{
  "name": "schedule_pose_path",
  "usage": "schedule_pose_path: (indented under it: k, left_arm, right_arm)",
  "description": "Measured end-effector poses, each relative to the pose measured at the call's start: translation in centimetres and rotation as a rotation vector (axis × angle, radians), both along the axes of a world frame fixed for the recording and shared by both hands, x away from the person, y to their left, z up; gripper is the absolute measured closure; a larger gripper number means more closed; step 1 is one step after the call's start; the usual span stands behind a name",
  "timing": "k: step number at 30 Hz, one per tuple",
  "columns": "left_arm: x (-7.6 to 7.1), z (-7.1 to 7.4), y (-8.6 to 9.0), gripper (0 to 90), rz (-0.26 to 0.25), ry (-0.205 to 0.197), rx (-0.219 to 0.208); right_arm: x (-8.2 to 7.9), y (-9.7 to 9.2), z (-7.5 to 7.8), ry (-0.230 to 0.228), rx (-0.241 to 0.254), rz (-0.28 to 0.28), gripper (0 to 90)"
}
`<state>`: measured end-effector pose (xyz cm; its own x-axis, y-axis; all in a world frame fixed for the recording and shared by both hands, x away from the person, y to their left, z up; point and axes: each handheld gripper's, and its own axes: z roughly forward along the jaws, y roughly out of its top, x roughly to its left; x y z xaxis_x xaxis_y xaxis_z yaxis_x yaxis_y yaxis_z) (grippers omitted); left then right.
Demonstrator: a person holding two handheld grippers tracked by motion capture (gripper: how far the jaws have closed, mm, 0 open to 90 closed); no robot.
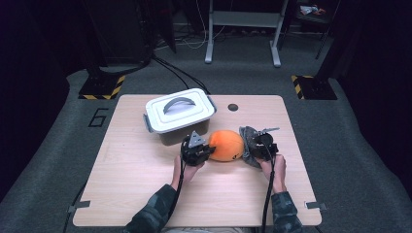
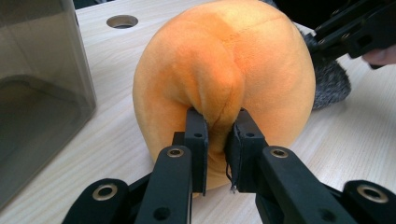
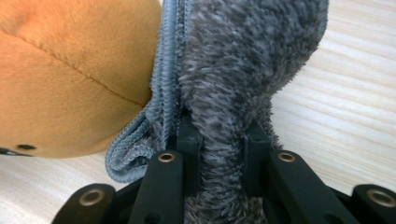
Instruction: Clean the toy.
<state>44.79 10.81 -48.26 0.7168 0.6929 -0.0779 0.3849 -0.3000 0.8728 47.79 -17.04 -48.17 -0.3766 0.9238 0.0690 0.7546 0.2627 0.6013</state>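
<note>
Between hand-held grippers: orange plush [image 1: 226, 145]; grey cloth [image 1: 248, 138]

Left gripper [image 1: 206, 149] fingers [image 2: 197, 140] clamped; right gripper [image 1: 252, 143] fingers clamped; forearms low, converging.

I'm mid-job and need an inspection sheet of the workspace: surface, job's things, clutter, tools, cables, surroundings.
Surface: light wooden table, with a round hole near its far edge.
Job's things: orange plush toy on the table; grey fuzzy cloth against its right side.
Clutter: lidded plastic box behind the toy.
Tools: left tool shut on a pinched fold of the plush toy; right tool shut on the fuzzy cloth.
Cables: black cables trail from both tools along the forearms; more on the floor behind.
Surroundings: grey carpet, white table legs, hazard-striped bases.
</note>
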Motion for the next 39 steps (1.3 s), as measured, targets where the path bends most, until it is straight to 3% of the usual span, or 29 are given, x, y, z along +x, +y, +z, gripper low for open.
schedule_pose_path:
  k: [4,9,13,18,22,26,31,34,37,39]
  left_arm:
    - [0.0,0.0,0.0,79.3,0.003,-0.004,0.002]
    - [0.0,0.1,0.0,79.4,0.001,-0.002,0.003]
    - [-0.1,0.2,-0.1,79.4,-0.006,0.001,0.011]
    - [-0.1,0.2,-0.2,79.3,-0.01,0.002,0.009]
    - [-0.1,0.3,-0.3,79.2,-0.008,-0.003,0.007]
    - [0.0,0.3,-0.3,79.1,-0.008,0.003,0.009]
    - [0.0,0.3,-0.6,78.8,-0.008,-0.002,0.019]
    - [0.0,0.3,-0.7,78.7,-0.006,-0.005,0.024]
    - [0.1,0.2,-0.7,78.8,-0.008,-0.003,0.02]
    - [0.1,0.2,-0.7,78.8,-0.012,0.002,0.012]
  right_arm:
    - [-0.7,-0.4,1.5,-0.047,0.0,0.003,74.3]
    - [-2.4,0.2,4.9,-0.136,0.013,0.04,74.3]
    - [-3.7,1.6,7.5,-0.209,0.036,0.114,74.3]
    - [-4.6,4.2,9.4,-0.246,0.07,0.215,74.3]
    - [-4.0,5.9,9.0,-0.223,0.045,0.257,74.2]
    - [-3.0,6.6,7.7,-0.185,0.016,0.248,73.0]
    - [-2.5,7.0,6.6,-0.171,-0.045,0.258,68.2]
    - [-2.4,7.0,6.2,-0.199,-0.08,0.275,65.1]
    - [-2.1,6.7,5.8,-0.209,-0.073,0.273,66.0]
    - [-2.1,6.4,5.7,-0.205,-0.04,0.252,68.5]
